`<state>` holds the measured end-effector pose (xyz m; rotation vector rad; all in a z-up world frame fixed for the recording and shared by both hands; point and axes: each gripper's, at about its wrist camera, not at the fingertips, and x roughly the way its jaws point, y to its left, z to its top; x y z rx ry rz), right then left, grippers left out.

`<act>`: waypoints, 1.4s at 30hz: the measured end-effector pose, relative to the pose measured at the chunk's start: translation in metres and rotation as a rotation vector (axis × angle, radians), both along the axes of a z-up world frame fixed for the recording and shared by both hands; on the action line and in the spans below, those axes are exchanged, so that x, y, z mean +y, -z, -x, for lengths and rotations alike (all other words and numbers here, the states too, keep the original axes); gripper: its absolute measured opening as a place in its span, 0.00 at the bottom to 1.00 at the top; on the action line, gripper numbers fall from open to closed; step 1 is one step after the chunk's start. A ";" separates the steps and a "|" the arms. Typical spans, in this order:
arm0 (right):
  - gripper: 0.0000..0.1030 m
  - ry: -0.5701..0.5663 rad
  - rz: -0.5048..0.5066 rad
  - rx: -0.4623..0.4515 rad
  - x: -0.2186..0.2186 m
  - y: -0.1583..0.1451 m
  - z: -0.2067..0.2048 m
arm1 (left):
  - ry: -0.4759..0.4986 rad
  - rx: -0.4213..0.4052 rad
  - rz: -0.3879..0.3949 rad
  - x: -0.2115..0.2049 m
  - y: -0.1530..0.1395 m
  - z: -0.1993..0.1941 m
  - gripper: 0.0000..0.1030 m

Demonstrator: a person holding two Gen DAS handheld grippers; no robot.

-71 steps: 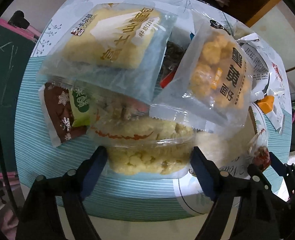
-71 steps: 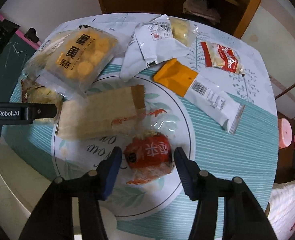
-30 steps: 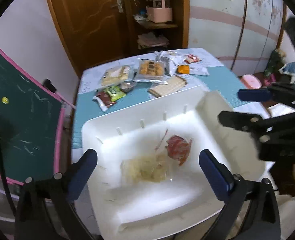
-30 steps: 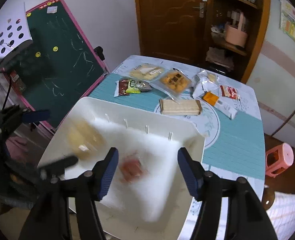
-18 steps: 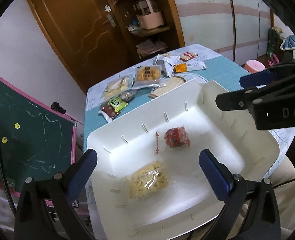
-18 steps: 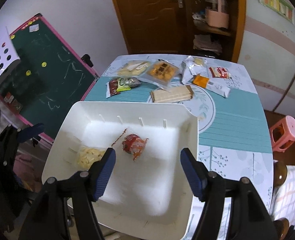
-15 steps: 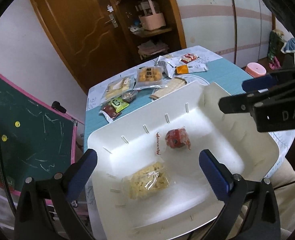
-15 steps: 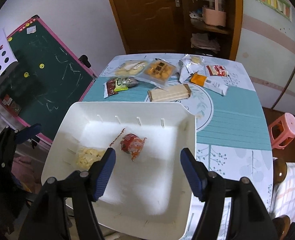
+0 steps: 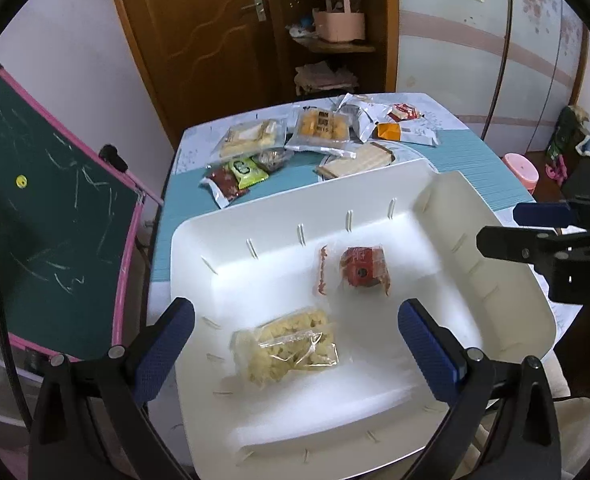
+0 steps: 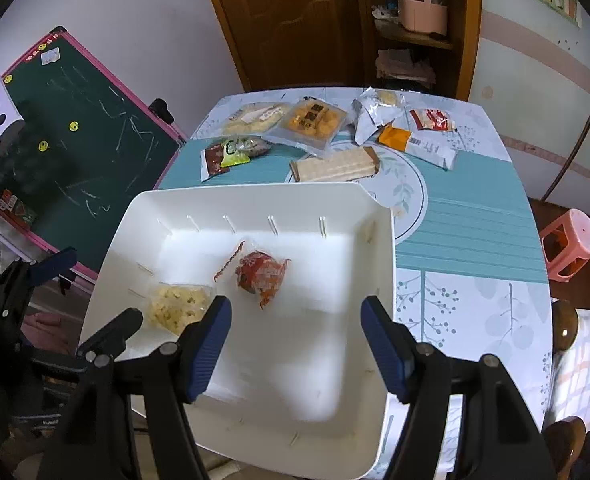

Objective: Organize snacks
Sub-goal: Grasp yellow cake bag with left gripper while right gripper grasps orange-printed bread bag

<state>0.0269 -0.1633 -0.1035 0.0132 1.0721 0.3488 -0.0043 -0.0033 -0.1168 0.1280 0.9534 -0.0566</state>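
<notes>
A teal-clothed table (image 10: 467, 208) fills the room's middle. At its near edge lies a white tray (image 9: 255, 224) holding a yellow puffed-snack packet (image 9: 287, 350) and a red-wrapped snack (image 9: 363, 270). Both look light, crinkly, crushable; pinch the sealed edges. Left gripper (image 9: 295, 342) and right gripper (image 10: 295, 344): jaws spread, empty.

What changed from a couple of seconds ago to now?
Both grippers have let go. The yellow puffed snack, then between the left gripper jaws on the table, and the red-wrapped snack, then between the right gripper jaws, now lie loose in the white bin. Both grippers hang open above them. The other packets stay on the table.
</notes>
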 end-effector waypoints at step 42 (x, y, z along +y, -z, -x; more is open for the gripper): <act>0.85 0.069 -0.038 0.105 0.047 -0.022 -0.281 | -0.189 0.228 0.234 0.111 -0.022 -0.360 1.00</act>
